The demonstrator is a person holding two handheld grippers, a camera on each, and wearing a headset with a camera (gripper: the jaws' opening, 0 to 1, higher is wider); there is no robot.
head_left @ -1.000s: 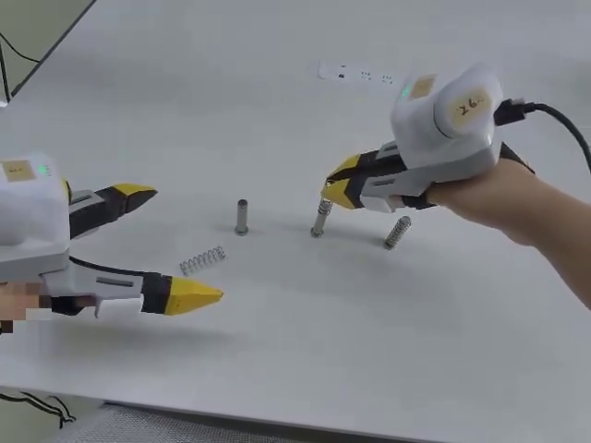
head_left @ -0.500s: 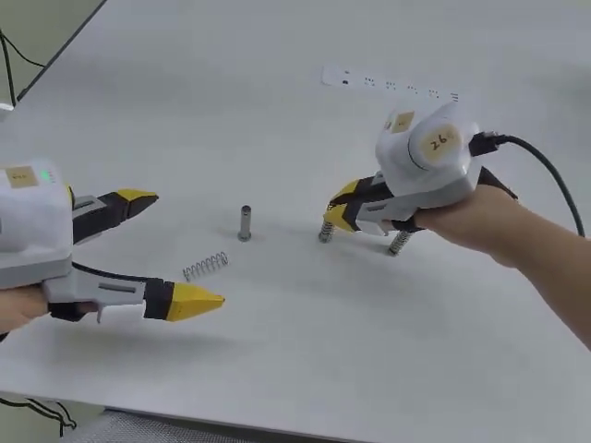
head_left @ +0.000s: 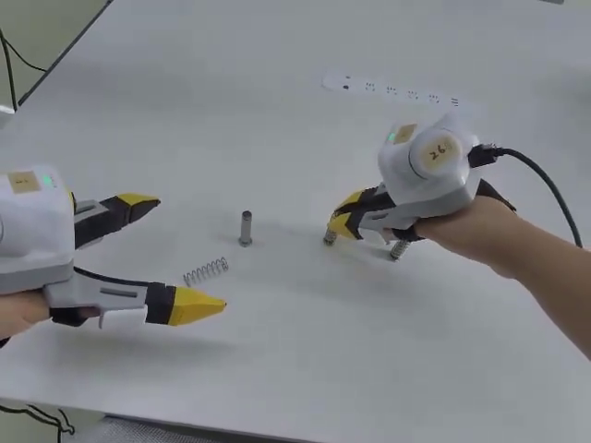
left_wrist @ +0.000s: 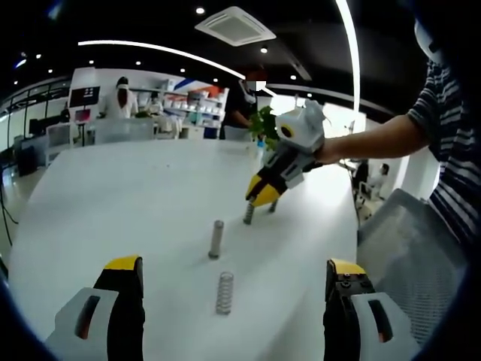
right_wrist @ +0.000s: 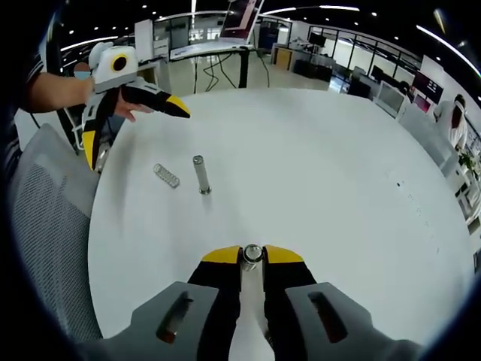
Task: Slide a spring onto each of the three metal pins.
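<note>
The white table (head_left: 305, 369) is viewed from above by the head camera. The gripper views are aimed low across it from opposite sides. The bare pin (head_left: 246, 227) and loose spring (head_left: 205, 271) are shared by all three.

— What sort of room is it?
— A big open office. The ceiling (left_wrist: 150, 19) is dark, with long light strips (left_wrist: 351, 45), small spot lamps and an air vent (left_wrist: 235, 25).
— And the furniture?
— A wide white worktop (head_left: 305, 369), with a white power strip (head_left: 397, 90) lying at its far side. A grey mesh chair (left_wrist: 409, 241) stands beside it. Farther off are desks (right_wrist: 218, 49), a green plant (left_wrist: 263, 124) and people (left_wrist: 120, 98).
</note>
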